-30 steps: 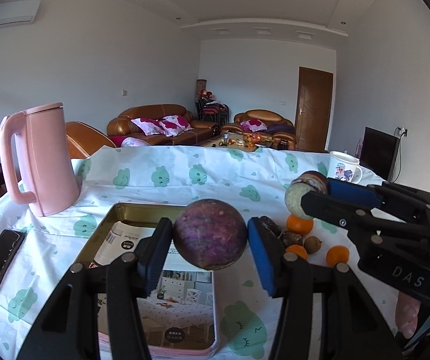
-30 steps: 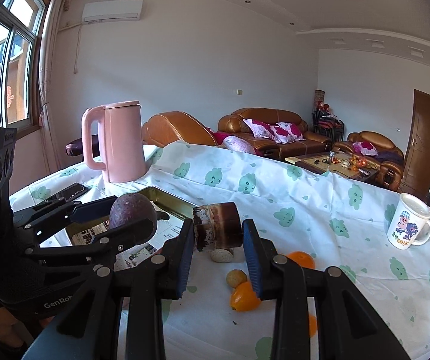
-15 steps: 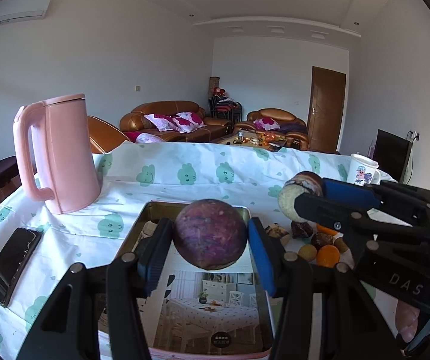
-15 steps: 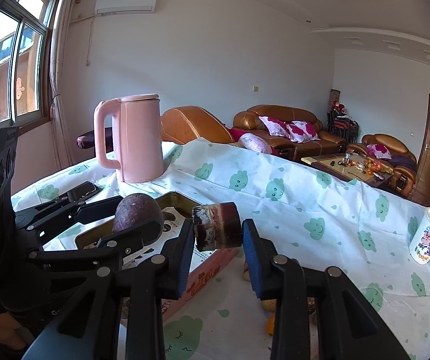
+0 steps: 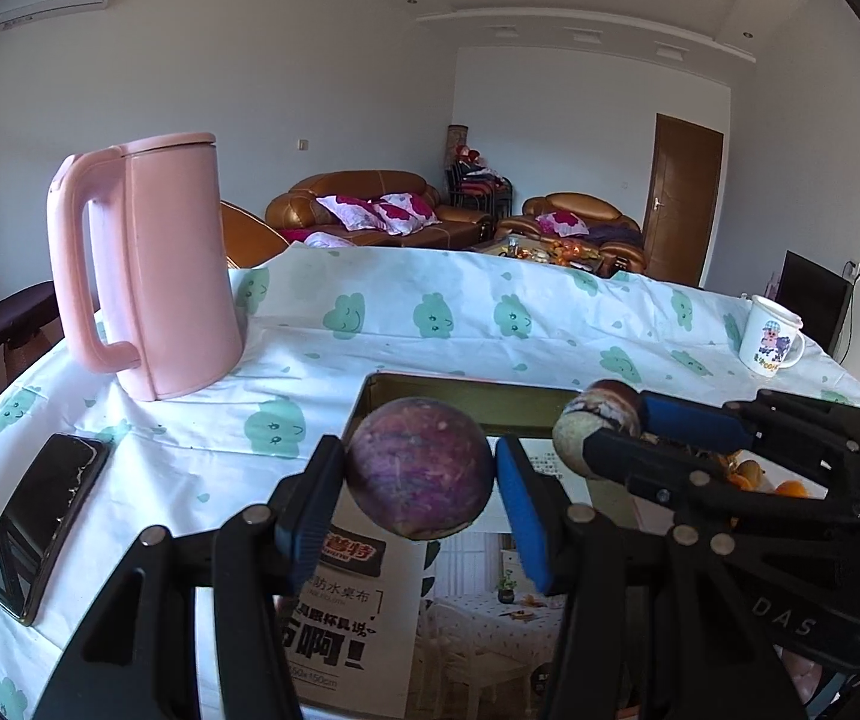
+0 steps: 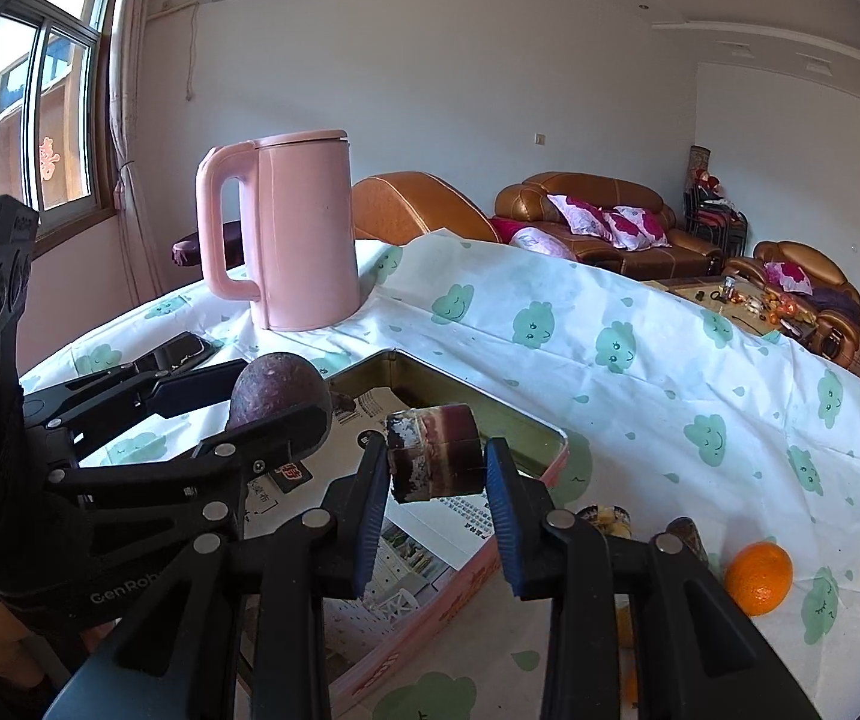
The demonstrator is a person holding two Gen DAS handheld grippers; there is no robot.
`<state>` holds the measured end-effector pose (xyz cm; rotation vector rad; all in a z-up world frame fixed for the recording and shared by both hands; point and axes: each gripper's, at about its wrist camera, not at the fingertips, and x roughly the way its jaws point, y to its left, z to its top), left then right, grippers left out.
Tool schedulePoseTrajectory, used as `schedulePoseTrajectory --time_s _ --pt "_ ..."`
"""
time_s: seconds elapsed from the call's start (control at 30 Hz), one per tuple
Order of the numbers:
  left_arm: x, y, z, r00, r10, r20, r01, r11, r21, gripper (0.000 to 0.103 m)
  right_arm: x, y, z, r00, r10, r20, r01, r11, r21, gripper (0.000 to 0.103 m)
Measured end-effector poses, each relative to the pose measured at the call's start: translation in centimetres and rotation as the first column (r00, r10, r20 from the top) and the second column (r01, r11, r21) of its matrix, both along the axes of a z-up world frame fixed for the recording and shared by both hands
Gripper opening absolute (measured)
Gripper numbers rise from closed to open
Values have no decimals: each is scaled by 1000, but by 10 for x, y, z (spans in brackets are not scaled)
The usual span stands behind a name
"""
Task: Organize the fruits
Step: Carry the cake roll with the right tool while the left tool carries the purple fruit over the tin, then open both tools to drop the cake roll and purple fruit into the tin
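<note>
- Here we hold the left gripper [image 5: 420, 477] clamped on a round, mottled purple passion fruit [image 5: 419, 468], its blue-padded fingers [image 5: 521, 516] pressing both sides of the fruit
- We see this fruit raised above the open rectangular metal tin [image 5: 430, 387], which is lined with a printed paper sheet [image 5: 369, 612]
- Our right gripper [image 6: 436, 483] is closed on a cut purple-brown fruit piece with a pale, crusted end [image 6: 433, 456]; it too hangs over the tin [image 6: 541, 423], near the far right corner
- From the left wrist view the right gripper [image 5: 610, 432] comes in from the right, its fruit piece [image 5: 595, 420] just beside the passion fruit but apart from it
- From the right wrist view the left gripper [image 6: 276, 399] comes in from the left with the passion fruit [image 6: 276, 390] over the tin's left part
- An orange mandarin [image 6: 757, 577] lies on the white tablecloth with green cloud faces [image 6: 640, 360], to the right of the tin, near a few small brownish fruits we cannot identify
- A tall pink plastic kettle with a handle [image 5: 147, 264] stands upright behind the tin to the left, a black smartphone [image 5: 39, 528] lies flat on the cloth left of the tin, and a white printed mug [image 5: 770, 343] stands at the far right
</note>
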<state>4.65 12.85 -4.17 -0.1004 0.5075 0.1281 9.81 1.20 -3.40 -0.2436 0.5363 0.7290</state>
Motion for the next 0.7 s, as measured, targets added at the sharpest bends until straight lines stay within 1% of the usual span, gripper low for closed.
schedulePoseTrajectory --time_s 0.4,0.6,0.63,0.67,0.7 --pt "7 8 -10 999 11 -50 -11 1000 1 53 8 11 -18 999 17 -49 -19 999 -49 34" --pt "11 9 -12 997 14 -73 -14 1000 6 54 15 13 -25 995 26 -99 -32 998 -57 35" --pt "10 10 -12 997 19 -72 -18 1000 5 54 16 14 -27 994 26 -105 -33 997 -65 37" --pt "9 10 -11 998 16 -67 -16 1000 6 54 15 16 -27 994 34 -101 -41 997 -67 44" --pt "7 9 -10 998 15 -53 -14 1000 12 57 12 17 -27 995 42 -94 -48 997 -66 50"
